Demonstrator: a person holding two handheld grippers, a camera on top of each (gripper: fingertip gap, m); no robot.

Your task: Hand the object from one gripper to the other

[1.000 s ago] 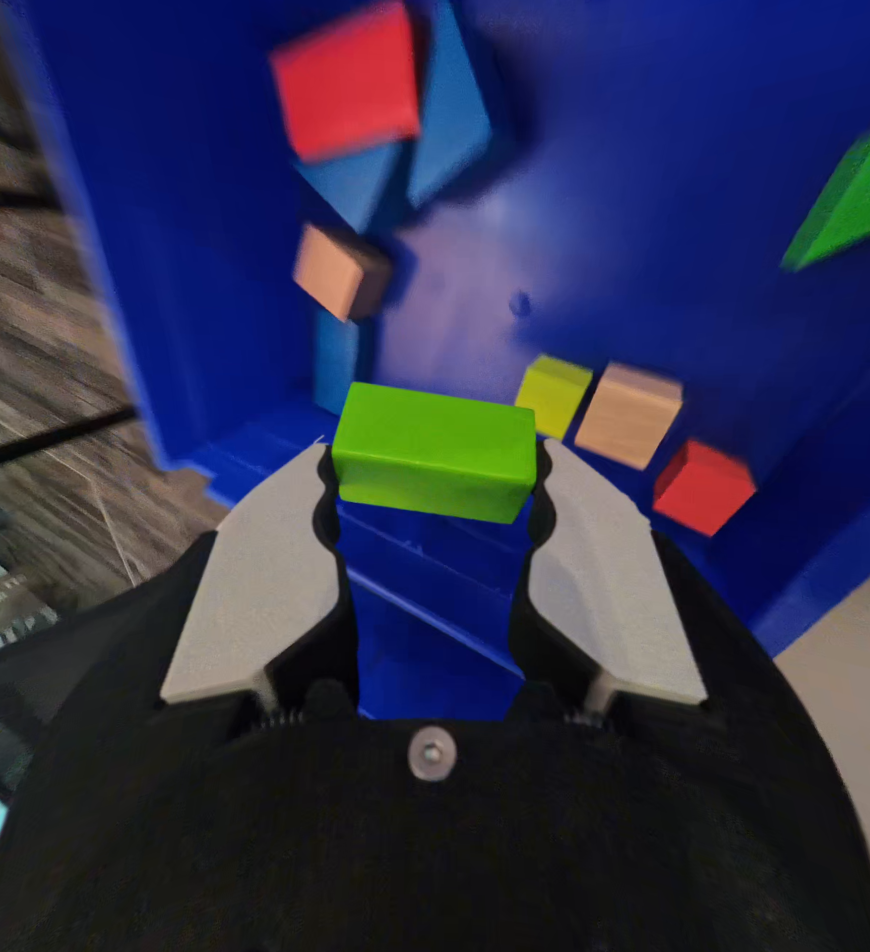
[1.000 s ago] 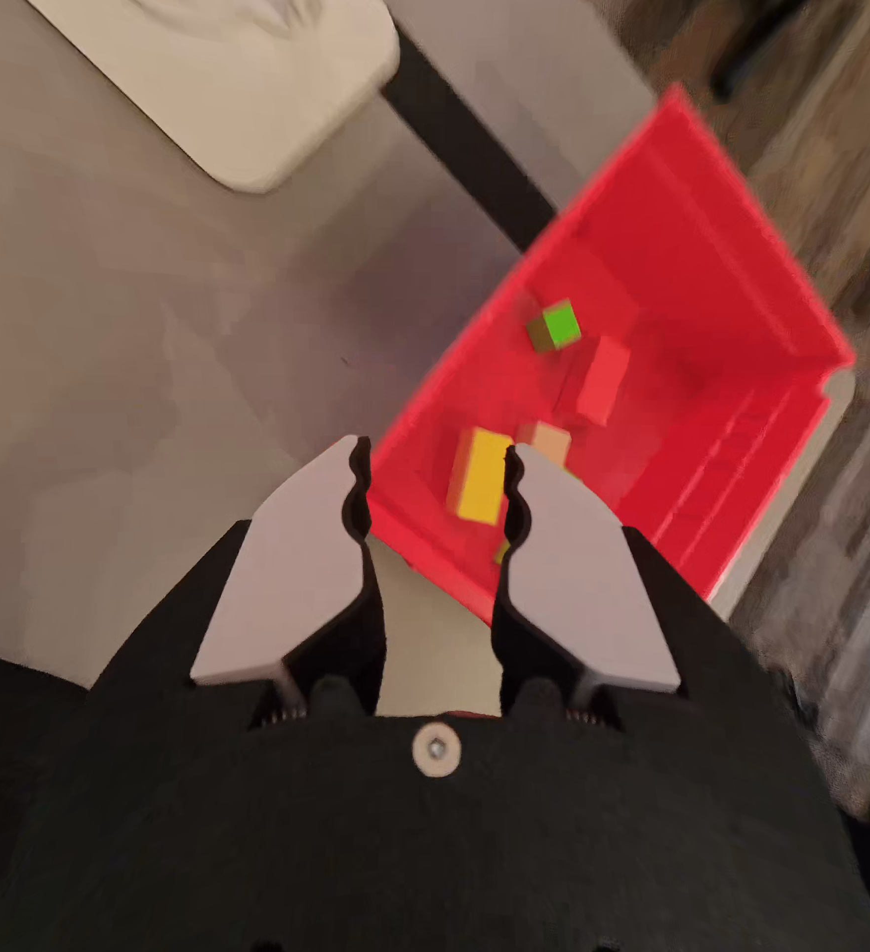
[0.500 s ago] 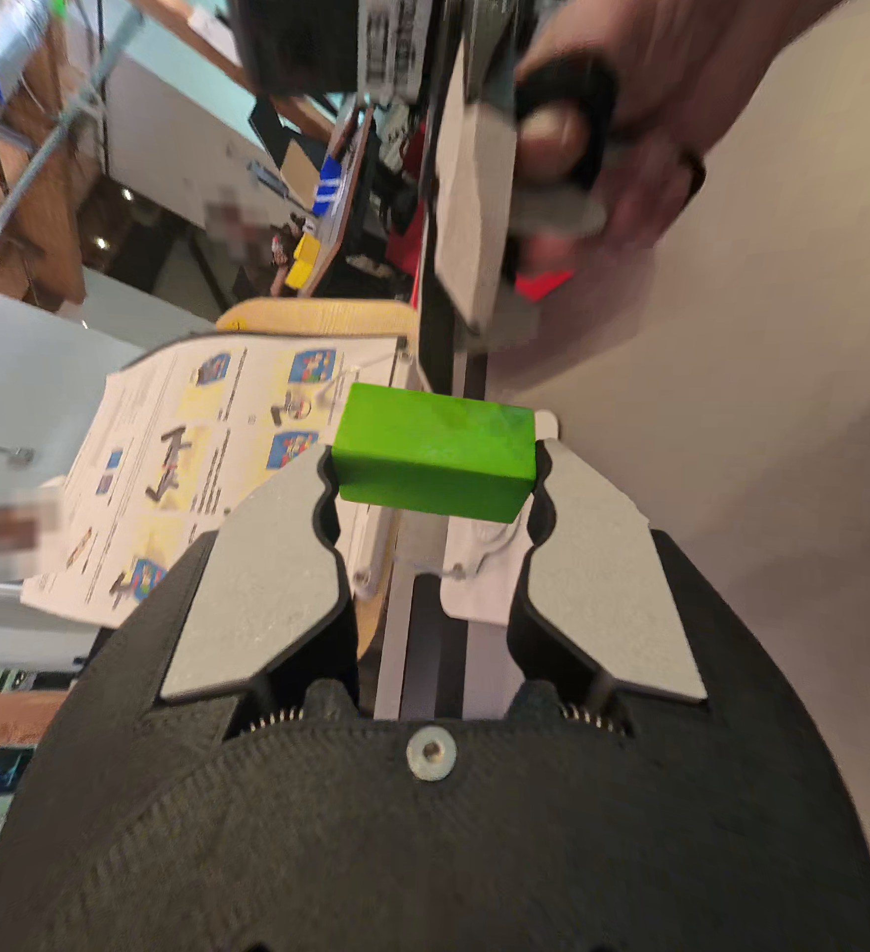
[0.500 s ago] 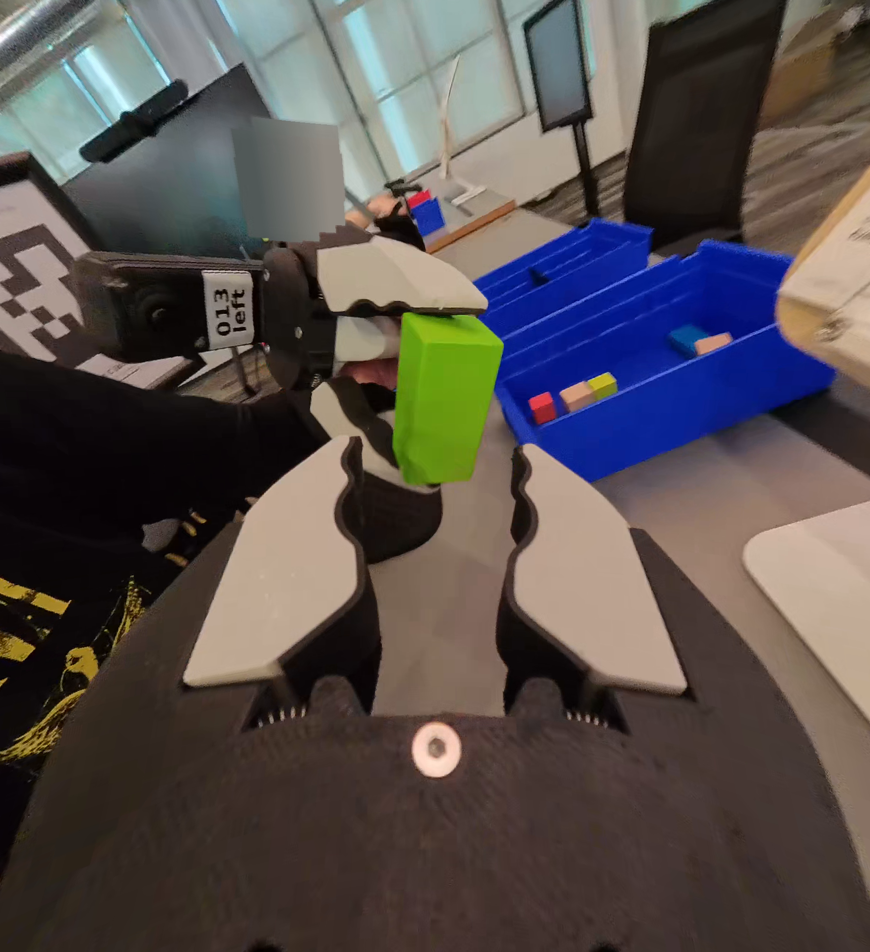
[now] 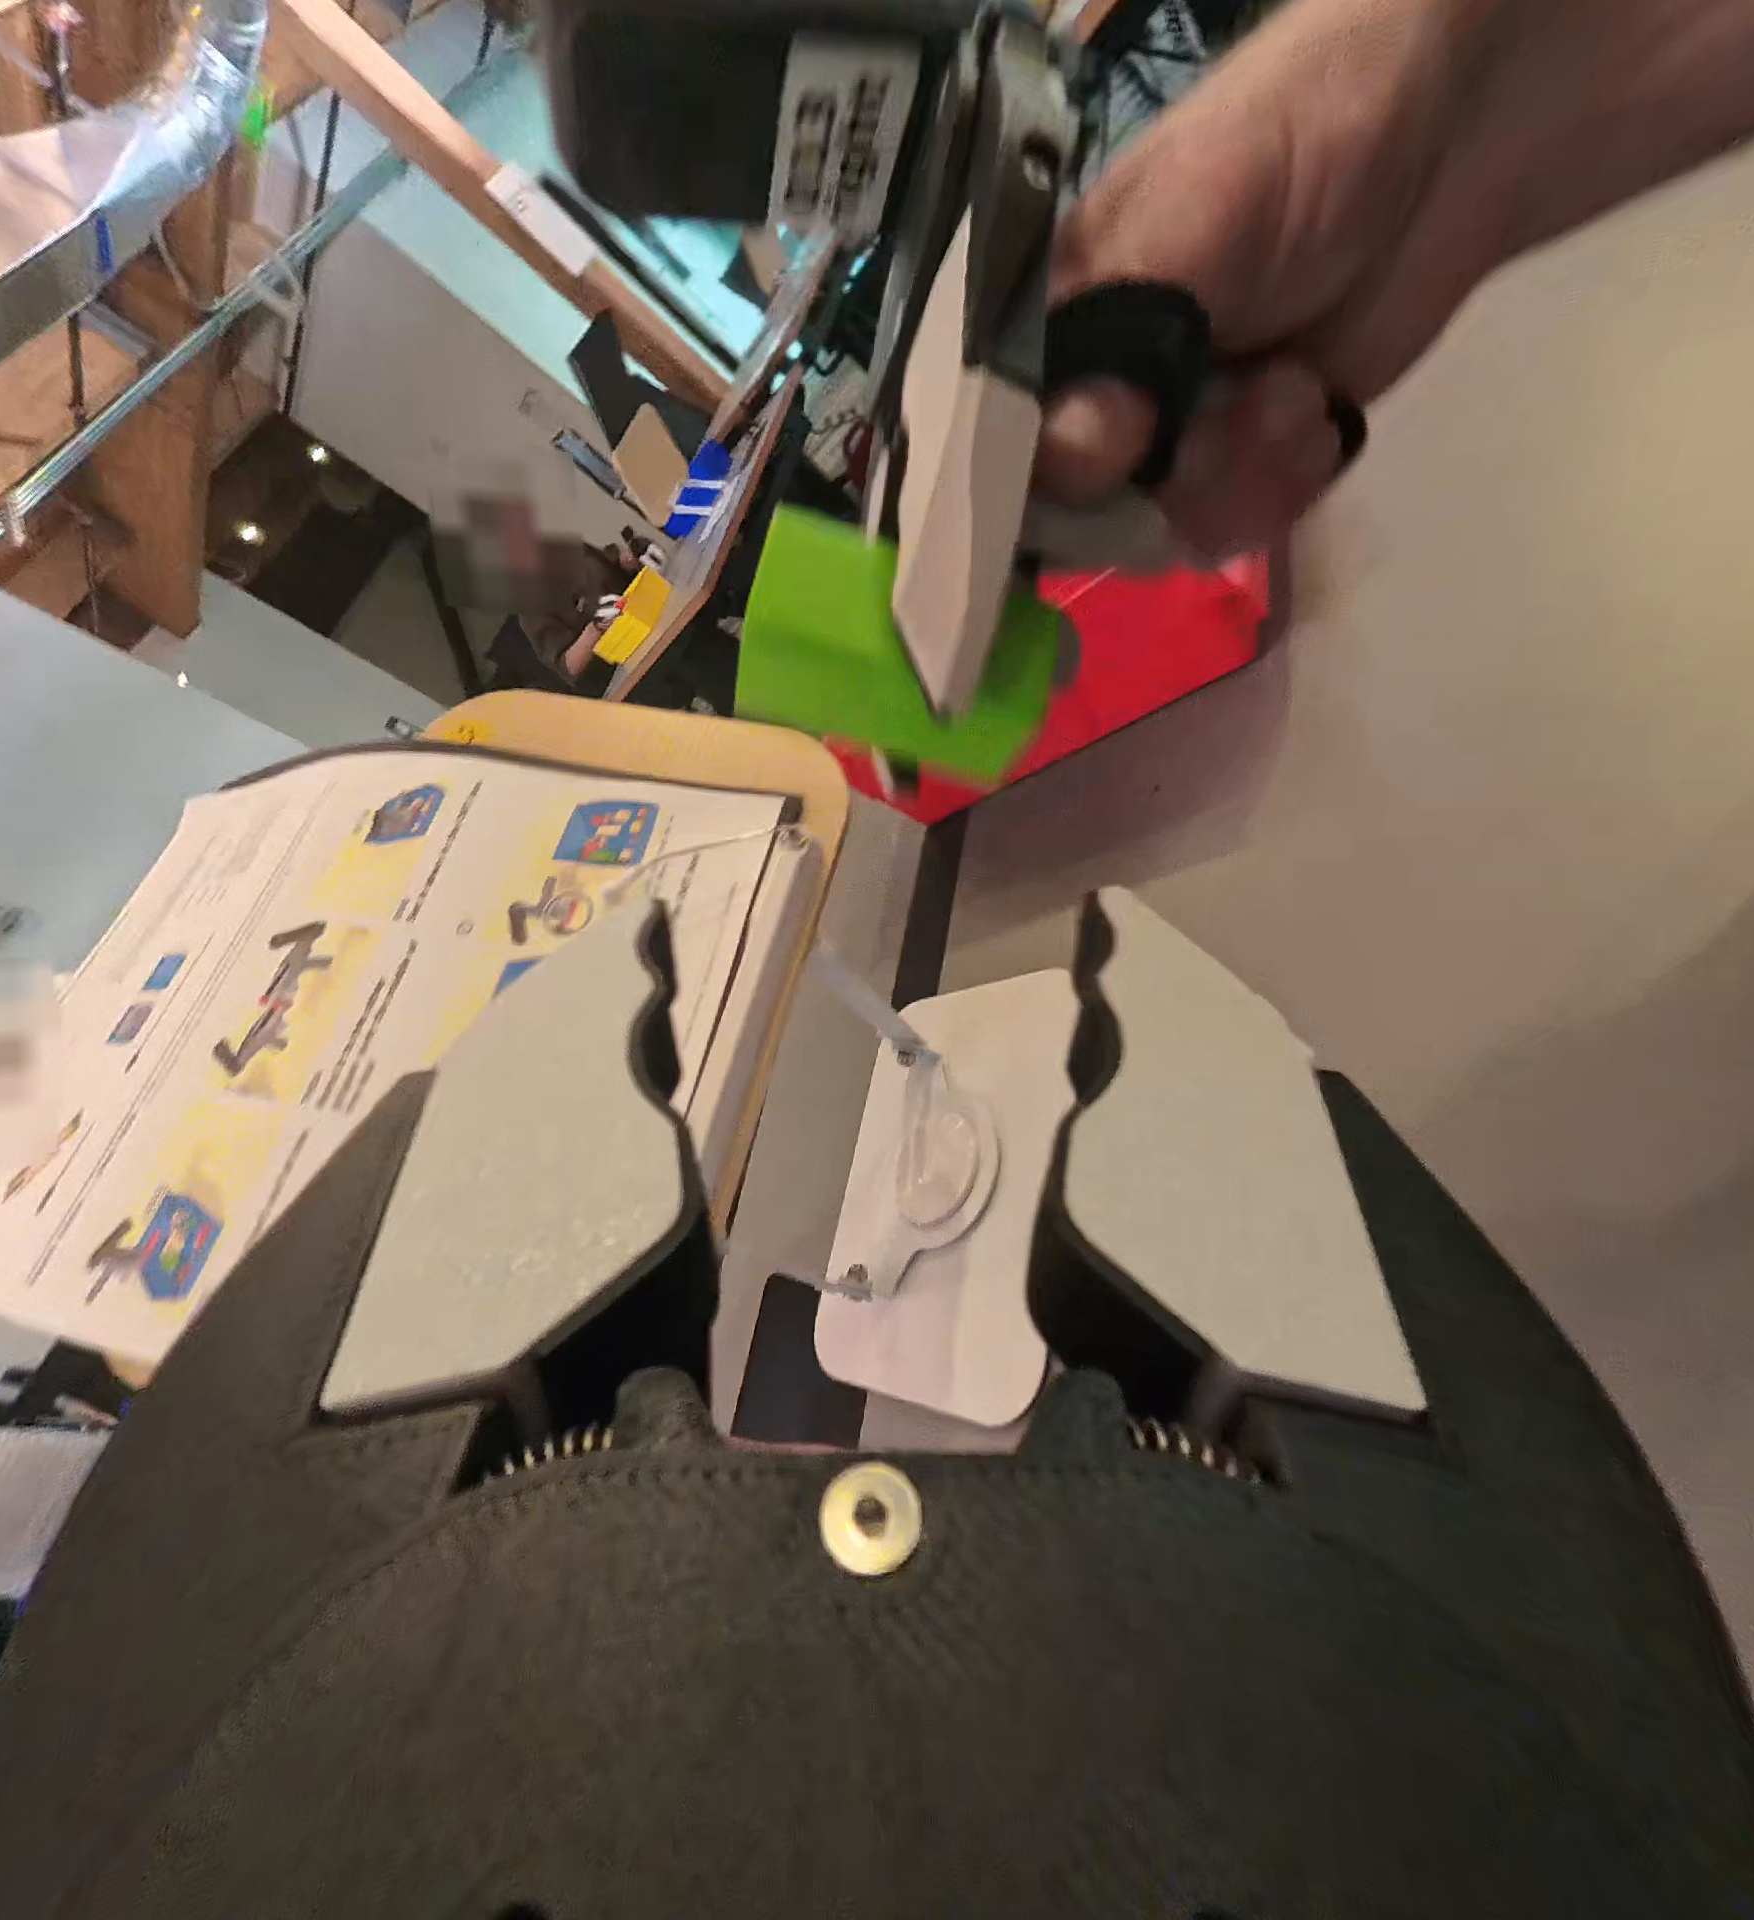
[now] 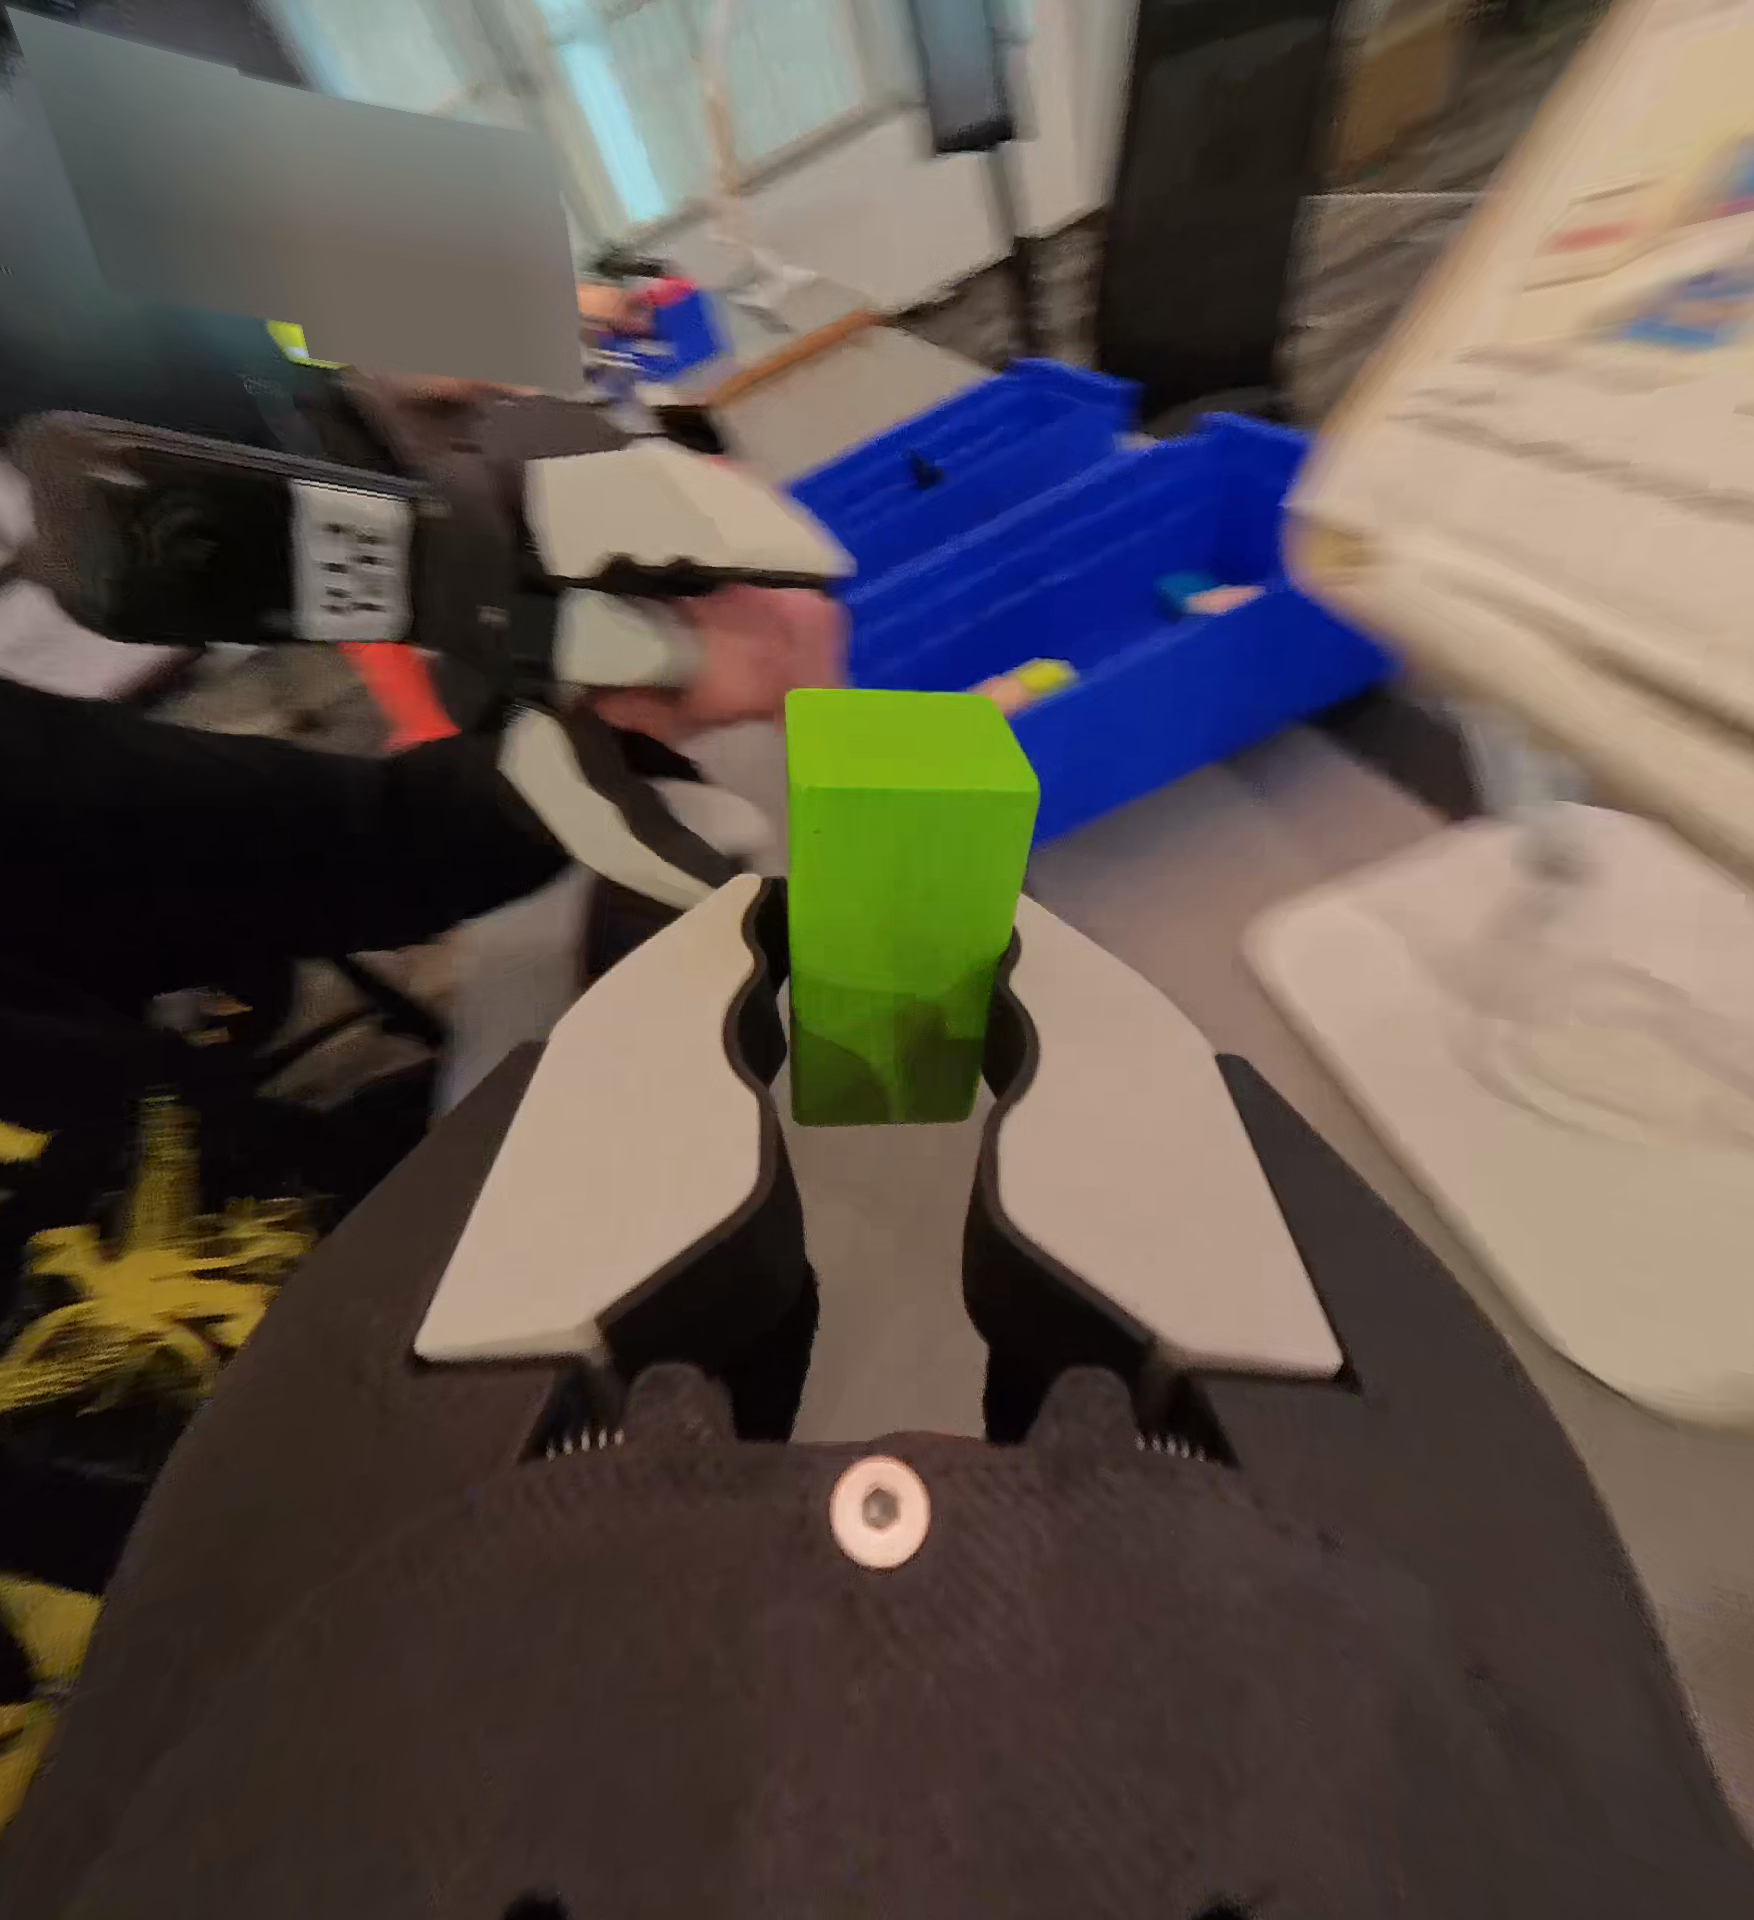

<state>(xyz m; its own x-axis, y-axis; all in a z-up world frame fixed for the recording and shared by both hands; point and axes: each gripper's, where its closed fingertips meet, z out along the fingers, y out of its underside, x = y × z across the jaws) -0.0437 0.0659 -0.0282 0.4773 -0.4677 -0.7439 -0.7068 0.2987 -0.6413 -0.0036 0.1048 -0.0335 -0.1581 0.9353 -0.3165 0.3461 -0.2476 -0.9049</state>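
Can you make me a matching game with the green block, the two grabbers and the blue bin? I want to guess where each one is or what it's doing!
Things:
1. green block
2. left gripper
3. right gripper
4. blue bin

Places or states:
A. jaws open, nothing between them
B. on the table in the background, with small blocks inside
C. standing tall between two grey fingers
D. fingers closed against the block's sides

Pairs: 1-C, 2-A, 3-D, 4-B
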